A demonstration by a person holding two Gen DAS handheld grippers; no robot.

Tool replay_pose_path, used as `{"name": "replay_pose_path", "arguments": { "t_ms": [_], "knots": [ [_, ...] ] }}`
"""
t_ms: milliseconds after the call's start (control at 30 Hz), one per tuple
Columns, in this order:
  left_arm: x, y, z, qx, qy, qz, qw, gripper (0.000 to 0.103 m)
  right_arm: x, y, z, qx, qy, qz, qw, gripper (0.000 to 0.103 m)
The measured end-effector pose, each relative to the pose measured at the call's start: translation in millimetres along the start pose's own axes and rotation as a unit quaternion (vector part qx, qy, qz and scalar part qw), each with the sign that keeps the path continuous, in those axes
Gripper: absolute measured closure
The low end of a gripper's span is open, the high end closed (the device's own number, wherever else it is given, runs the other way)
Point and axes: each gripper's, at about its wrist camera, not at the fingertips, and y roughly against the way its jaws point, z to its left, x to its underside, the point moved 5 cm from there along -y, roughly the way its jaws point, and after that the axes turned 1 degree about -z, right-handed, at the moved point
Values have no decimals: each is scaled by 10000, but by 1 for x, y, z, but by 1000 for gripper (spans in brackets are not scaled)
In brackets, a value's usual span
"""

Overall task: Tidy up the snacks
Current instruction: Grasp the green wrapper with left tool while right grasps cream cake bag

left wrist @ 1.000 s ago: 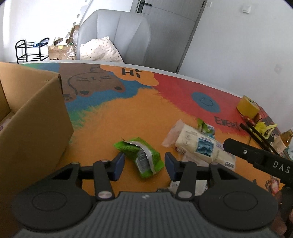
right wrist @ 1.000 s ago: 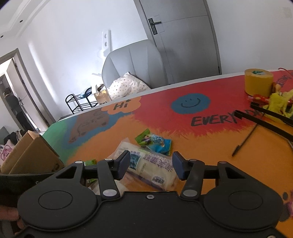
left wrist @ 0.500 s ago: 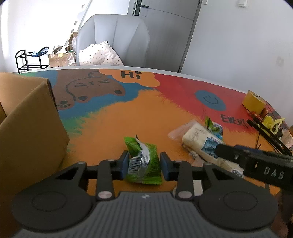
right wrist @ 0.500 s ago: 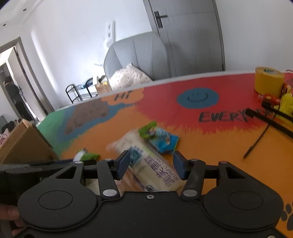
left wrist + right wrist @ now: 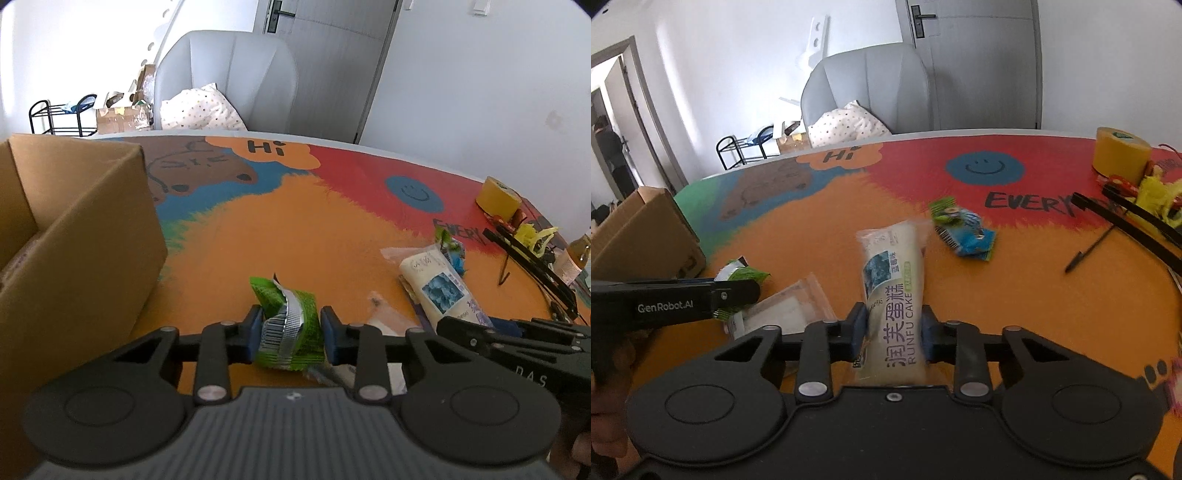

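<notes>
Left gripper (image 5: 291, 334) just closed, fingers clamped on green packet (image 5: 288, 332), lower centre. Right gripper (image 5: 893, 334) closed too, pinching cake pack (image 5: 894, 291), earlier loose on worktop (image 5: 1015, 295). Cardboard box (image 5: 74, 236) left.

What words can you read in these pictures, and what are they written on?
"Hi": orange patch on the table mat
"EVERY", then cut off: table mat
"RUNFU CAKE", beside Chinese characters: white cake packet
"GenRobot.AI": left hand-held gripper
"DAS": right hand-held gripper
Green snack packet: barcode only
Blue snack packet: too blurred
</notes>
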Motion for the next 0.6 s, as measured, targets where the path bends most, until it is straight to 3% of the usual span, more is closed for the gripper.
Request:
{"name": "replay_pose_path", "arguments": {
  "t_ms": [600],
  "knots": [
    [0, 40, -2, 98, -59, -265, 9996, 71, 4, 43, -1, -52, -219, -366, 9991, 90]
  ]
}}
